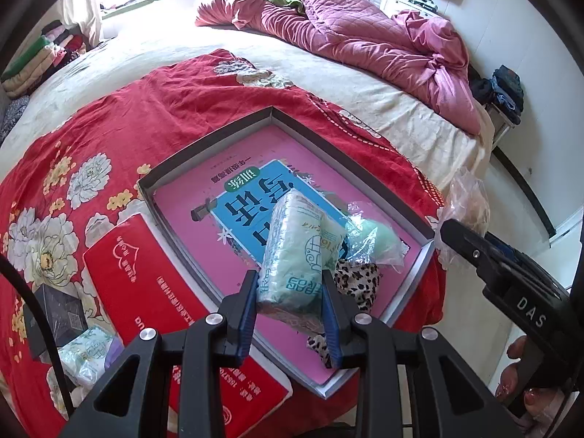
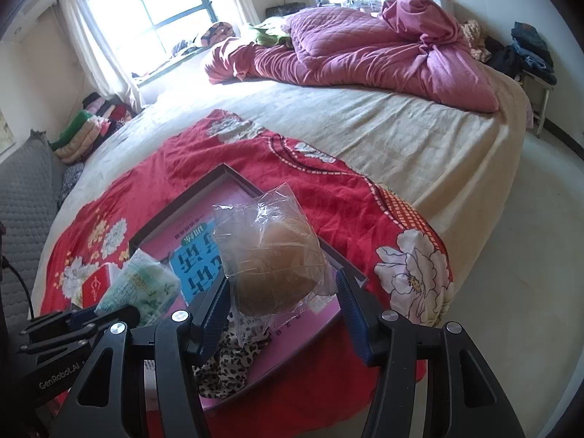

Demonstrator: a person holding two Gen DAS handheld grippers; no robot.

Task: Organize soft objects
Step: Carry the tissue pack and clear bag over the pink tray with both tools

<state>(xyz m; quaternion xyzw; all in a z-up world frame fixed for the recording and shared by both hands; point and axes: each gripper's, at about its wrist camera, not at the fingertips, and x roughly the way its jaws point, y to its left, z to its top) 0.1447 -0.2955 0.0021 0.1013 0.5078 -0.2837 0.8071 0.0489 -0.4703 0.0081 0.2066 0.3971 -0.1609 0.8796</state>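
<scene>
My left gripper point(image 1: 290, 306) is shut on a pale green tissue pack point(image 1: 297, 252) and holds it over the grey-rimmed tray point(image 1: 204, 142). The tray has a pink lining and a blue book point(image 1: 252, 200). A leopard-print cloth point(image 1: 356, 284) and a green soft item in clear plastic point(image 1: 376, 239) lie in the tray's near corner. My right gripper point(image 2: 283, 304) holds a brown soft item in a clear plastic bag point(image 2: 272, 259) above the tray point(image 2: 189, 197). Its jaws stand wide, and the bag fills the gap between them. The tissue pack point(image 2: 142, 288) shows at left in the right wrist view.
A red box point(image 1: 153, 292) lies left of the tray on the red floral cloth point(image 1: 127, 120). Another tissue pack point(image 1: 87, 354) lies near the bottom left. A pink quilt point(image 1: 365, 43) is heaped at the far side of the bed. Folded clothes point(image 1: 47, 54) are stacked at left.
</scene>
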